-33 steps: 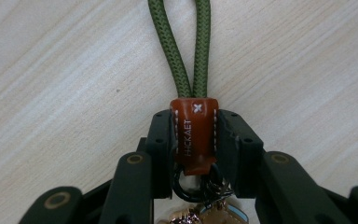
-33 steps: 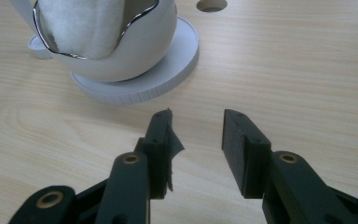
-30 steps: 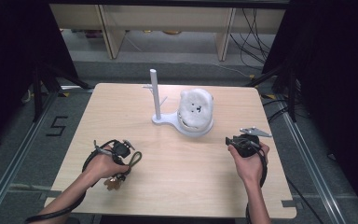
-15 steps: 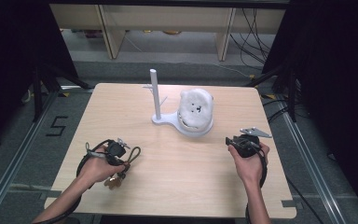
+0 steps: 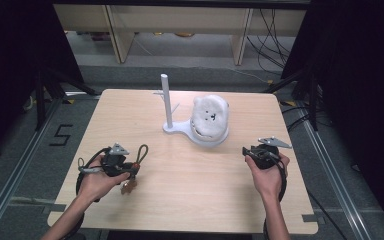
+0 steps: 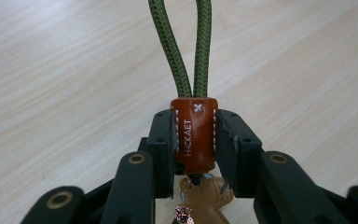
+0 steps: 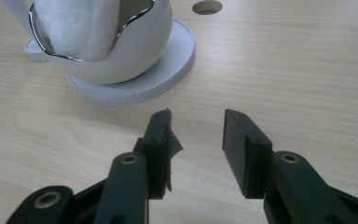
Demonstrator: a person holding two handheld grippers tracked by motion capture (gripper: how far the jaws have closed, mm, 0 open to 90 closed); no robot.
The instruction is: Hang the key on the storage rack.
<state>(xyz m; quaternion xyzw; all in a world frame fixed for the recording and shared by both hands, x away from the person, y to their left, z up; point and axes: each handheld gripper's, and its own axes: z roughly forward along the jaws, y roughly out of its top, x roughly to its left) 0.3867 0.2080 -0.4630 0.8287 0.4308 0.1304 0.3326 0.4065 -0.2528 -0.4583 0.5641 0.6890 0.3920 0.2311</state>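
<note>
Dark curtains and a grey floor surround the light wooden table (image 5: 190, 200), which carries a white plastic stand with an upright post (image 5: 166, 102) and a white egg-shaped bowl with fluffy white filling (image 5: 210, 120) on its round base. Both forearms come in from the bottom edge, hands resting low near the front of the table. The left tongs (image 6: 195, 140) are pinching the brown leather tab (image 6: 194, 135) of a green braided cord loop (image 6: 189, 46); a tan leather charm (image 6: 205, 198), perhaps shaped like a small figure, hangs under the tab. The right tongs (image 7: 196, 135) stand spread apart, empty, pointing toward the bowl, near its base but apart from it.
</note>
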